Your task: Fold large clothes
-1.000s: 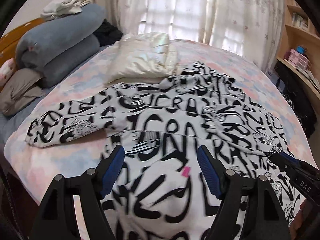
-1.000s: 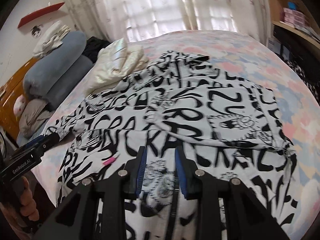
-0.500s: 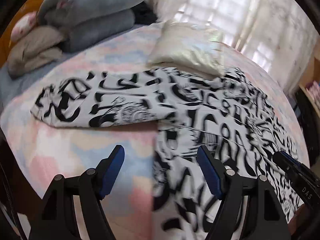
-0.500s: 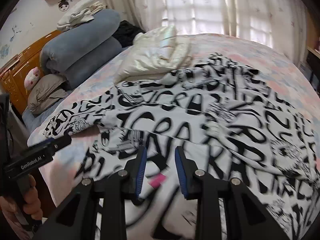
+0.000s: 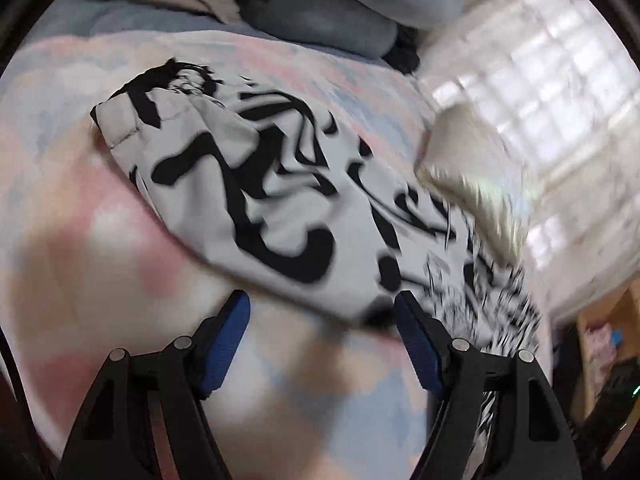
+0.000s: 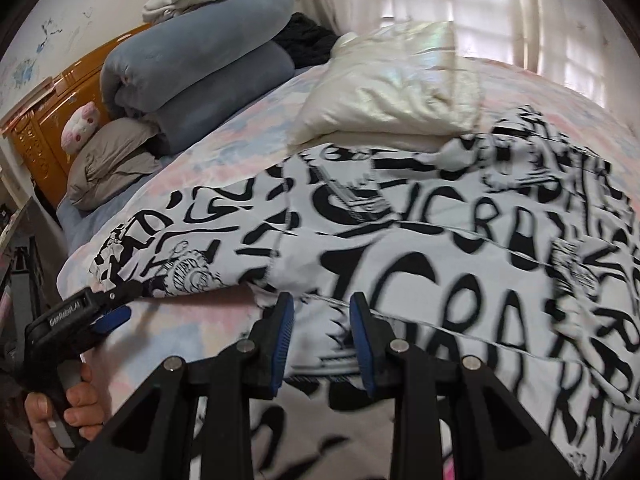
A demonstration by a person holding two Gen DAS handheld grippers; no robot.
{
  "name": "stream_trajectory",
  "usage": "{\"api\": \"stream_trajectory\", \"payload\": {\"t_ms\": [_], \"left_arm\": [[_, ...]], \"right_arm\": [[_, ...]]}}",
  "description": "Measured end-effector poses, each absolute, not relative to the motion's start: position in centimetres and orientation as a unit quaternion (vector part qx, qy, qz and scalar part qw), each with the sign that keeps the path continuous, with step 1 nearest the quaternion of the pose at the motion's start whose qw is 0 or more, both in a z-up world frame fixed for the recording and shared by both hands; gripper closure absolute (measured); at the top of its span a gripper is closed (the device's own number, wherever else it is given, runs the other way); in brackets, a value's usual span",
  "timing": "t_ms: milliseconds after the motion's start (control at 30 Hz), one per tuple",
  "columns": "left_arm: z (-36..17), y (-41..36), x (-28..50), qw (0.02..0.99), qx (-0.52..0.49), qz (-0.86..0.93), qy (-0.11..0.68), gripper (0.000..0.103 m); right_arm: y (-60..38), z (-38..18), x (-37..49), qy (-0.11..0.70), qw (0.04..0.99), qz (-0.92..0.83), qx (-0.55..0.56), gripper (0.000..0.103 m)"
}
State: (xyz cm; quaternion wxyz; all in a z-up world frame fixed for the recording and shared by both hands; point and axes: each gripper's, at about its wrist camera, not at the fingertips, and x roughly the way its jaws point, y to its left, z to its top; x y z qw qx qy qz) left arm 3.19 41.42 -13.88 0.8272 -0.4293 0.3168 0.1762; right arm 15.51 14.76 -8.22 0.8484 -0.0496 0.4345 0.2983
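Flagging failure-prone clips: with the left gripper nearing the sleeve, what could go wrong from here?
1. The open left gripper sits low at the sleeve, so it may pinch the pastel bedsheet too.
2. The cream puffer jacket touches the printed jacket, so folding could drag it.
3. The right gripper looks part-closed over fabric; its hold is unclear.

The left gripper (image 5: 322, 322) sits at the bottom of its view with its two blue-padded fingers (image 5: 224, 344) spread wide apart. The right gripper (image 6: 322, 336) sits at the bottom middle of its view, fingers (image 6: 282, 340) close together with a small gap. At the lower left, a bare hand (image 6: 60, 412) grips a handle.
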Motion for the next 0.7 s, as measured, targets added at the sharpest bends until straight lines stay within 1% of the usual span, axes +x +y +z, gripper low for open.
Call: {"api": "stream_trajectory", "payload": {"t_ms": [133,200,233,267,300,333,367,433,467,533,633,700], "left_arm": [[-14.9,44.2,3.9,0.82,-0.459,0.196,0.281,0.03],[-15.4,45.5,4.5,0.811,-0.474,0.208,0.271,0.034],[-15.5,45.8,4.8,0.809,-0.474,0.219,0.269,0.041],[-15.6,46.1,5.1,0.809,-0.469,0.231,0.27,0.051],[-15.6,46.2,5.3,0.809,-0.462,0.241,0.273,0.058],[-15.6,46.3,5.7,0.807,-0.451,0.257,0.28,0.072],[-15.5,46.4,5.8,0.806,-0.446,0.265,0.285,0.083],[-15.2,46.7,6.0,0.808,-0.44,0.266,0.289,0.094],[-14.4,46.4,6.3,0.812,-0.428,0.271,0.29,0.096],[-12.6,46.0,5.9,0.824,-0.397,0.283,0.289,0.097],[-7.5,43.8,6.7,0.853,-0.343,0.284,0.271,0.098],[-3.0,41.5,7.8,0.877,-0.303,0.267,0.261,0.098]], "right_arm": [[16.5,-9.0,15.6,0.436,0.844,0.308,-0.058,0.074],[17.0,-9.5,15.7,0.442,0.84,0.31,-0.063,0.074],[17.2,-9.8,15.7,0.445,0.838,0.31,-0.064,0.074],[17.3,-10.0,15.8,0.448,0.836,0.31,-0.066,0.074],[17.2,-10.3,15.9,0.452,0.834,0.308,-0.066,0.074],[17.2,-10.5,15.9,0.455,0.833,0.307,-0.065,0.074],[17.0,-10.6,15.9,0.458,0.832,0.306,-0.063,0.074],[16.5,-10.9,16.0,0.465,0.829,0.304,-0.058,0.074],[16.2,-10.9,16.0,0.468,0.828,0.303,-0.055,0.074],[15.3,-10.6,15.9,0.468,0.829,0.3,-0.049,0.074],[13.4,-9.8,15.7,0.463,0.834,0.297,-0.035,0.074],[11.7,-9.0,15.4,0.457,0.84,0.291,-0.024,0.074]]}}
